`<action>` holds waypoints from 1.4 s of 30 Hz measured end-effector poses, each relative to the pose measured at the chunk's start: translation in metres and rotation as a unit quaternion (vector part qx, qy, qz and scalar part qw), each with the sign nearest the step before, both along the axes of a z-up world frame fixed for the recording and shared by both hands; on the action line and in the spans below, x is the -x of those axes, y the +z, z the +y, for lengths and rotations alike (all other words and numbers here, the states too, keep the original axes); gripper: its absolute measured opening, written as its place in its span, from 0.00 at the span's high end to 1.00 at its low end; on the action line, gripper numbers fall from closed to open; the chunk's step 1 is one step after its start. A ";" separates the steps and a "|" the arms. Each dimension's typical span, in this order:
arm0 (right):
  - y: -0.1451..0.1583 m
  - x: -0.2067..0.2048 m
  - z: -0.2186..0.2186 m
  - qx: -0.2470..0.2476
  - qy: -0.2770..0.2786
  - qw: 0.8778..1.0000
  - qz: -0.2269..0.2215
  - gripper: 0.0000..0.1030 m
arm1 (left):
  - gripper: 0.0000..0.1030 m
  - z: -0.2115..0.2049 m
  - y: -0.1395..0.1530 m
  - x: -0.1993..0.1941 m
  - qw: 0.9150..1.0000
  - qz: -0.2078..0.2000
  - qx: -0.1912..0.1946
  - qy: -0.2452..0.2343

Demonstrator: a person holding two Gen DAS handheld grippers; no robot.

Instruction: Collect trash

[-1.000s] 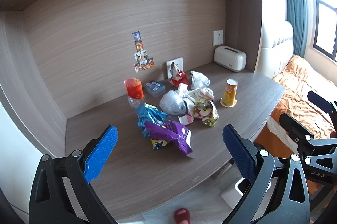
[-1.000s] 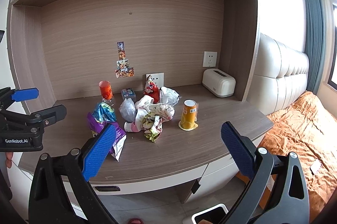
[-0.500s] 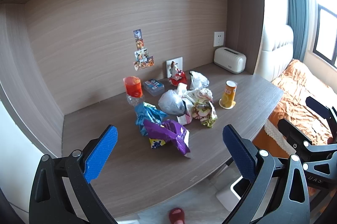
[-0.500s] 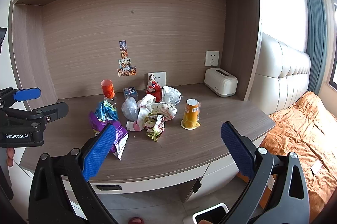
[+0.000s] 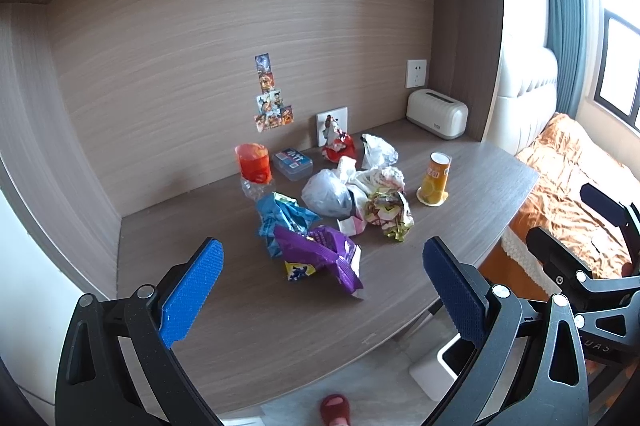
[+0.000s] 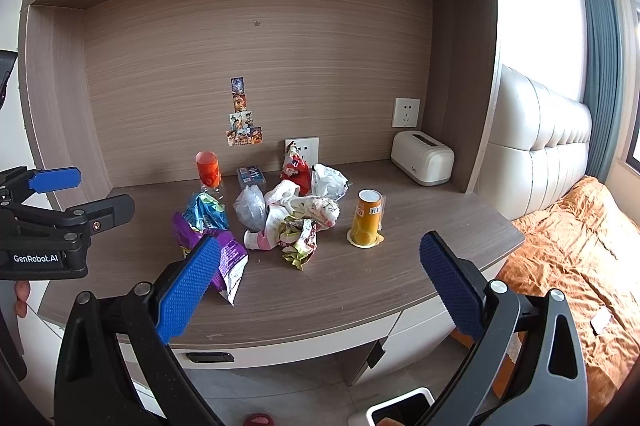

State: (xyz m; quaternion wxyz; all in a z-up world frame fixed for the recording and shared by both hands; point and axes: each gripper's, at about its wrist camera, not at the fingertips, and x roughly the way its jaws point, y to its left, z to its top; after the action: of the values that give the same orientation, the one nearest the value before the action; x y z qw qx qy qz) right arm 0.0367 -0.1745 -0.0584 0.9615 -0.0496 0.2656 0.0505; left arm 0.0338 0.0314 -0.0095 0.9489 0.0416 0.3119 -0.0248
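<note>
Both grippers hovering spread wide before a littered desk

The left gripper [image 5: 320, 290] and right gripper [image 6: 316, 282] are gaping, holding nothing. Wrappers [image 5: 316, 254] are lying mid-desk [image 5: 240, 326], a can [image 6: 366, 218] standing rightward; the white bin [image 6: 400, 410] below is being cut off by the frame.

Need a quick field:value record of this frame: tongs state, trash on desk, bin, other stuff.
left tongs: open, empty, above desk's near edge
right tongs: open, empty, in front of desk
desk: wooden, trash heaped mid-surface
trash: purple wrapper nearest; blue wrapper; grey plastic bag; crumpled wrappers; orange tube can upright; red-labelled bottle
bin: white, on floor below desk edge
non-trash: toaster back right
collected: nothing gripped yet
</note>
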 end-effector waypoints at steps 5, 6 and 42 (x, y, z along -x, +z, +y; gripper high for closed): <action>-0.001 0.001 0.000 0.000 -0.002 1.000 0.001 0.03 | 0.05 0.002 -0.002 0.000 1.000 0.003 0.003 0.000; -0.002 0.001 0.000 0.001 -0.002 1.000 0.002 0.03 | 0.05 0.002 -0.003 0.000 1.000 0.003 0.003 0.000; -0.077 -0.109 0.013 -0.012 0.018 0.996 0.092 0.03 | 0.05 0.004 -0.097 -0.089 0.998 0.061 -0.019 -0.006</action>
State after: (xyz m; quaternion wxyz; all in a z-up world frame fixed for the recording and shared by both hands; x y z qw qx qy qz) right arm 0.1456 -0.1619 -0.1353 0.9324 -0.0377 0.3515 0.0752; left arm 0.1225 0.0352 -0.1068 0.9269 0.0598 0.3696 -0.0271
